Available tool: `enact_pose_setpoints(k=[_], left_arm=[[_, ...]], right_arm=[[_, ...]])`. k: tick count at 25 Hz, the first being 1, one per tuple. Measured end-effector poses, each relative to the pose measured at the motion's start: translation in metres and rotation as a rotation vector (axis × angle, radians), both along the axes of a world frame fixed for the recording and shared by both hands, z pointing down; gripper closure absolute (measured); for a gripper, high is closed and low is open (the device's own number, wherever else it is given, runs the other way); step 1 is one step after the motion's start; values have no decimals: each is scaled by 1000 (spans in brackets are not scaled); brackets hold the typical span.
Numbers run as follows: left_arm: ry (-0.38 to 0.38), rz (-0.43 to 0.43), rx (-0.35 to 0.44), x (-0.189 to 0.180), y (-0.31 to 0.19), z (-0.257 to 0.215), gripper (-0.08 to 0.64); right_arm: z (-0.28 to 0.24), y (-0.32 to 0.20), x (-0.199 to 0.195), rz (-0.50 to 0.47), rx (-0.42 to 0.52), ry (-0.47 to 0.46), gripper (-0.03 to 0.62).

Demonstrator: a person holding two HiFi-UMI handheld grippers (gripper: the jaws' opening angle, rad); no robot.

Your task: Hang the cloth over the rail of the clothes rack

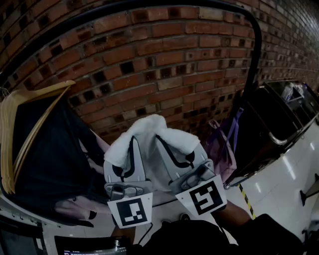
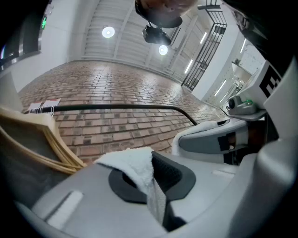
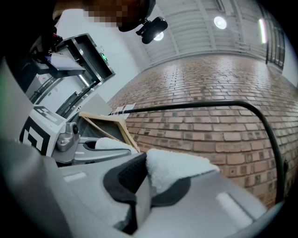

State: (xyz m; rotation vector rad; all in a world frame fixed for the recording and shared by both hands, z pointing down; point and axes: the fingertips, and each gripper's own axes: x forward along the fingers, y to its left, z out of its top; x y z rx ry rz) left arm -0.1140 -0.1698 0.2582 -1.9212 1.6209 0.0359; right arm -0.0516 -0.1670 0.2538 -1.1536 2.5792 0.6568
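Observation:
Both grippers hold a white fluffy cloth [image 1: 149, 130] up in front of a brick wall, below the black rail [image 1: 149, 12] of the clothes rack. My left gripper [image 1: 128, 158] is shut on the cloth's left part, and the cloth [image 2: 135, 163] is pinched between its jaws [image 2: 151, 179]. My right gripper [image 1: 174, 155] is shut on the right part, where the cloth [image 3: 177, 169] bulges over its jaws [image 3: 143, 179]. The two grippers stand close side by side. In both gripper views the rail [image 2: 116, 108] [image 3: 195, 106] runs above and beyond the cloth.
Wooden hangers [image 1: 27, 124] with a dark garment [image 1: 55, 159] hang at the rail's left end. The rail bends down into a post [image 1: 255, 60] at the right. A purple bag [image 1: 223, 144] and a dark cart [image 1: 279, 119] stand beyond it. White floor [image 1: 279, 184] lies below right.

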Motion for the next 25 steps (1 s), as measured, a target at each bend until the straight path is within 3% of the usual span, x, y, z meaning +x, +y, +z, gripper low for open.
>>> enact_pose_setpoints(k=[5,12,15,17,20,23,25], left_arm=[[-54,19,72,3,18,-64,540],[-171,38,315,4,37,-185,540],[-251,26,414,9,45,-234,540],[-343,6,487,16,48,-267,540],[-469,-67,564,17,42,-325,540],[-411,-234,482,-14,9,-390,540],[-422,-336,538,-25,-8,-446,540]], right_arm=[[-58,17,5,-3,109,51,577],[-169,34,17,22,436,92,577],[-215,43,18,30,553,112,577],[-248,46,16,36,642,141,577],[-306,40,13,86,786,198,577],[-367,-6,13,182,681,193,577],[-418,-29,0,240,742,275,577]])
